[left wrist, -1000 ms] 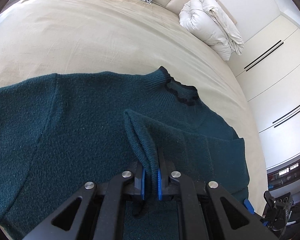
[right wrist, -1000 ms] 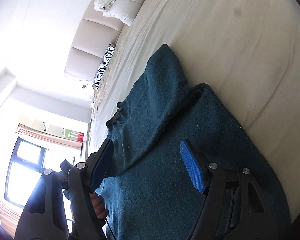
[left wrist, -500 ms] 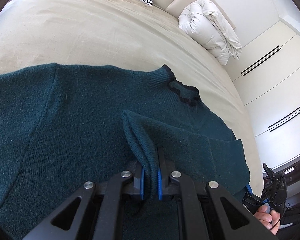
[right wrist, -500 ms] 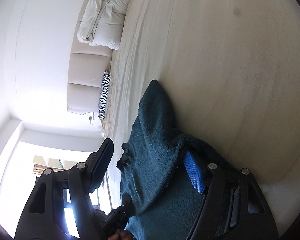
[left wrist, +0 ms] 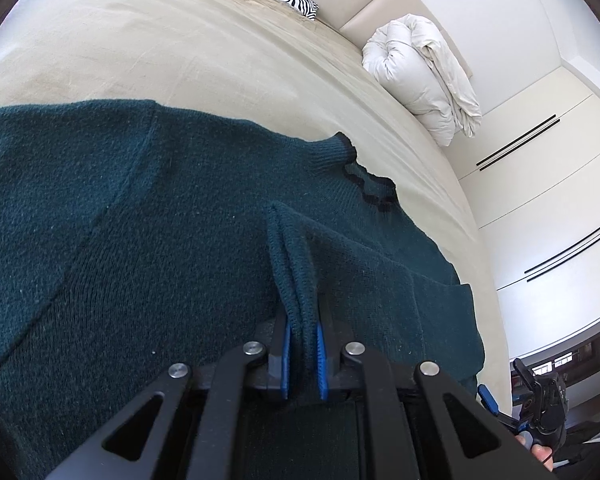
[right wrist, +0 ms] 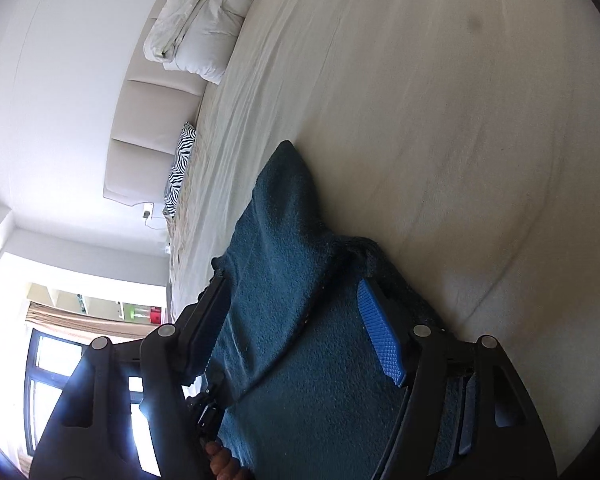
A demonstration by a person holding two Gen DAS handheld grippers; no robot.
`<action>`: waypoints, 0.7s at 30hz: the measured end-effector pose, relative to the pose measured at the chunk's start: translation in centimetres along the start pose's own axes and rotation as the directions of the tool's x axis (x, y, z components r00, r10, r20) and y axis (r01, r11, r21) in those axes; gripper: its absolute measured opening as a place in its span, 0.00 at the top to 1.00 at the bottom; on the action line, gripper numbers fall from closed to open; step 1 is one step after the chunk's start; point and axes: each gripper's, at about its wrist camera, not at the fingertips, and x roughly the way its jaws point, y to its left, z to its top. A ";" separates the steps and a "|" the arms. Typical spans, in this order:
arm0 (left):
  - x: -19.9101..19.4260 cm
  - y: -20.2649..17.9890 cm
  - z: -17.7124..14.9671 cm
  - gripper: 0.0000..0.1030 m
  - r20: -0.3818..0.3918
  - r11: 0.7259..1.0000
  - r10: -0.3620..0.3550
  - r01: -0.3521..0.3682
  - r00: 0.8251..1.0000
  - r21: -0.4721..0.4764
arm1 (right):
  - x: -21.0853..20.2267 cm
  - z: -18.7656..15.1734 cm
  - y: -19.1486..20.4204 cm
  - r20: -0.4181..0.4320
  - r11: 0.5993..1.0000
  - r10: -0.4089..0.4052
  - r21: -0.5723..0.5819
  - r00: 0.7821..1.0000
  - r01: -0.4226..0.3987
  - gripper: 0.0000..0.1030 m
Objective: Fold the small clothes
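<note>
One sweater [left wrist: 140,240] on one bed [left wrist: 180,52]: left claw [left wrist: 302,356] pinches its fold, right claw [right wrist: 296,328] gapes.

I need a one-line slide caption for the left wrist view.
Left gripper pinching a fold of the dark green sweater on the beige bed.

Dark teal knit sweater [left wrist: 148,248] lies spread flat on beige bed sheet [left wrist: 148,52], fuzzy texture. Ribbed collar [left wrist: 364,180] with wavy black trim points toward far side of bed. Sleeve seam runs diagonally across cloth at left. One edge of sweater lifted into narrow upright double-layer fold [left wrist: 296,280], ribbed along rim, standing above body of garment. Right-hand part doubled over body, straight edge visible. In right wrist view, sweater [right wrist: 300,300] forms raised pointed peak against sheet, surface rumpled.
</note>
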 end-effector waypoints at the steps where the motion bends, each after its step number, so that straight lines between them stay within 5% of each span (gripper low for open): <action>1: -0.1 -0.1 0.0 0.89 -0.002 1.000 0.005 -0.005 1.000 0.006 | -0.6 0.1 0.6 0.005 1.000 -0.002 -0.025 1.000 0.002 0.36; 9: -0.3 0.4 -0.3 0.89 0.009 1.000 0.021 -0.021 1.000 0.001 | 3.7 4.2 6.3 -0.126 0.980 -0.003 -0.196 0.992 -0.022 0.36; 12: 0.5 1.2 -0.4 0.89 0.005 1.000 0.007 -0.007 1.000 -0.007 | 7.5 6.2 7.1 -0.197 0.980 0.001 -0.193 0.980 -0.040 0.36; 15: 0.4 1.7 -0.8 0.89 0.022 0.999 -0.020 0.021 1.000 -0.027 | 11.0 7.8 6.6 -0.227 0.982 -0.068 -0.186 0.972 0.026 0.36; 21: 0.3 1.7 -1.5 0.89 0.054 1.000 -0.020 0.020 0.998 -0.006 | 13.1 11.2 4.4 -0.220 0.996 0.053 -0.060 0.974 -0.068 0.37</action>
